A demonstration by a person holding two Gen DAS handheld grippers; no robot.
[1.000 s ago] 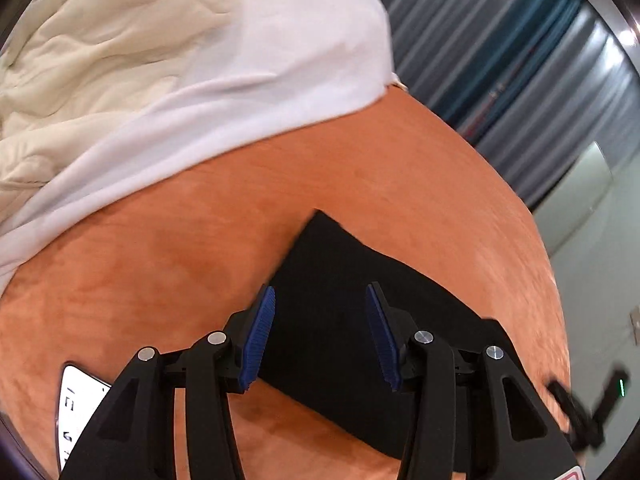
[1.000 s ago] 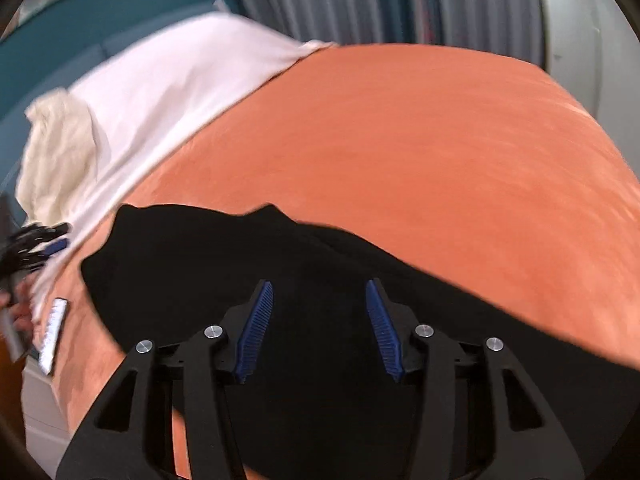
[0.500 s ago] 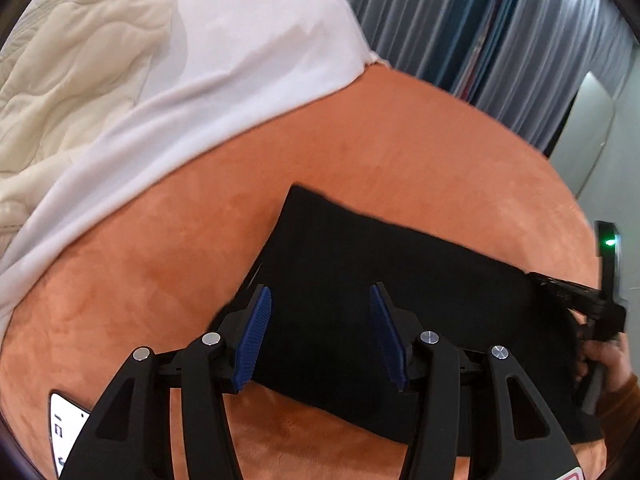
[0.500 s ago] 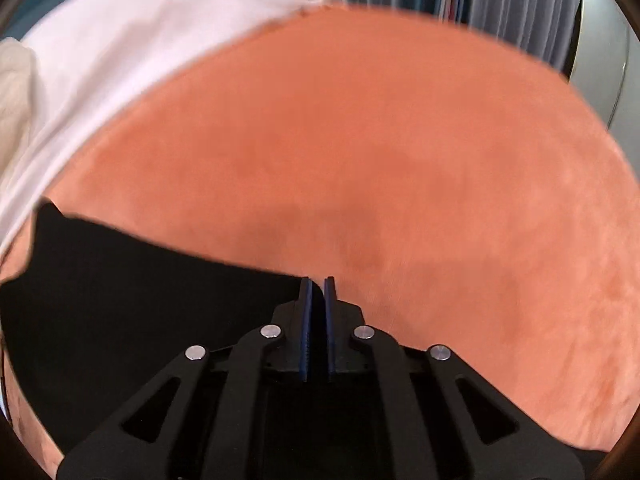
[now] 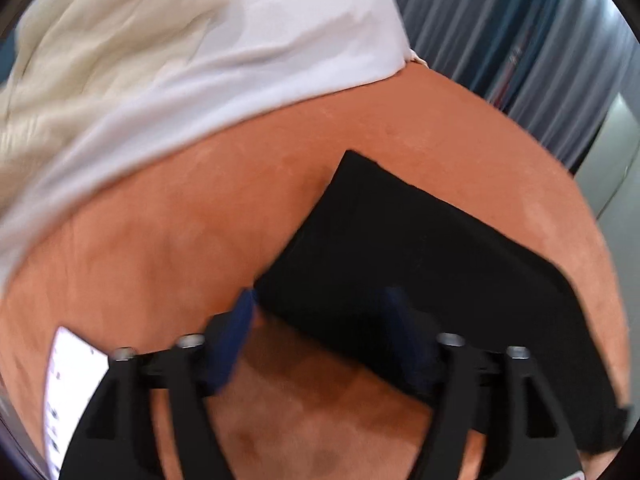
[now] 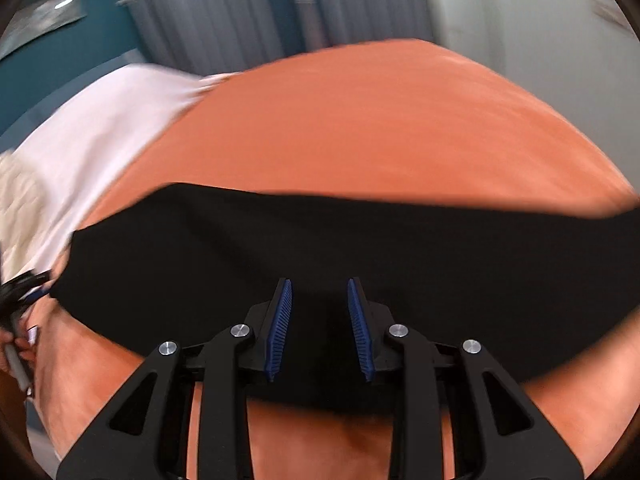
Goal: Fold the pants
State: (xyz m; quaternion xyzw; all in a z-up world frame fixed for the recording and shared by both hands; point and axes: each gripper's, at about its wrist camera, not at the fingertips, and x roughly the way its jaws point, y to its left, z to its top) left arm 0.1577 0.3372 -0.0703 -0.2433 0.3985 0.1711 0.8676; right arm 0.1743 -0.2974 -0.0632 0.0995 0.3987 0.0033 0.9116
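Between the left gripper's (image 5: 320,332) blue pads (image 5: 236,332) nothing is pinched: jaws wide apart and just been opening, straddling the near left corner of the black pants (image 5: 420,264), one pad off the cloth over the orange bedcover (image 5: 160,240), the other over the fabric. Right gripper (image 6: 320,330) jaws stand part open, also just been opening, empty, hovering over the near edge of the pants (image 6: 320,240); no cloth pressed between its pads (image 6: 280,328).

Pants lie flat on the bedcover (image 6: 380,120) as a long, narrow black strip. Judgement: legs look already laid one on the other lengthwise; the crosswise folds that shorten the strip look still to do. Both grippers seem released and positioned to re-grip an edge. Blur hides seam detail, so layer count is unsure.

Beyond the pants: white sheet (image 5: 260,52), cream quilt (image 5: 100,40), grey curtains (image 5: 500,20).

Writing: a white card (image 5: 68,380) at the bedcover's left edge carries dark marks, too blurred to read. No brand or label visible on the pants or grippers.
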